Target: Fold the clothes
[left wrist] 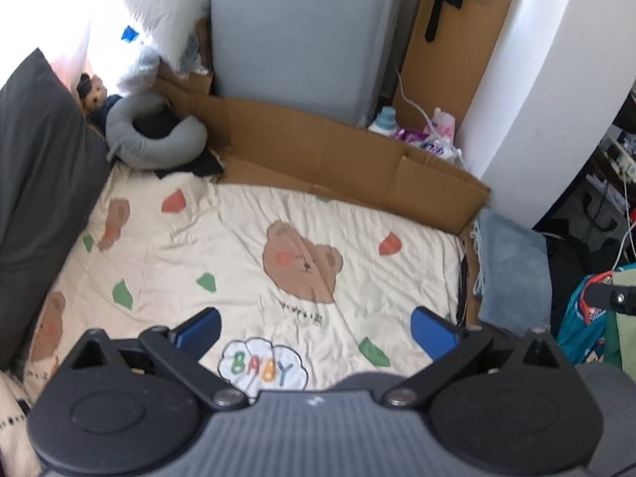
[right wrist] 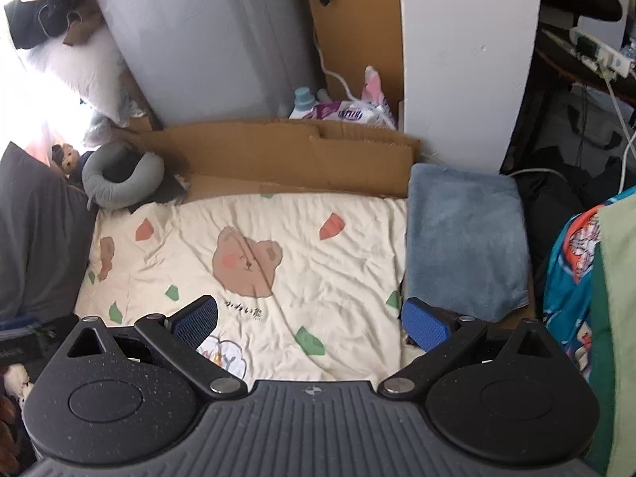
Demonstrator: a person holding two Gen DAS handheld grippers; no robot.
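Left tongs [left wrist: 316, 328] wide open, empty, above bed sheet [left wrist: 238, 238]. Right tongs [right wrist: 310, 324] wide open, empty.

Nearest cloth: blue towel [right wrist: 465, 238], folded flat at bed's right edge, just beside sheet. Judged soft, plush, light, limp; grippy pile, not fragile. Pinch corner or hem.

Sheet: thin cream cotton, wrinkled, bear print. Cardboard [right wrist: 286, 151] stiff, behind.

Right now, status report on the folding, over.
Left gripper open, right gripper open, both empty. Blue towel folded beside bear-print sheet. Nothing blocking.
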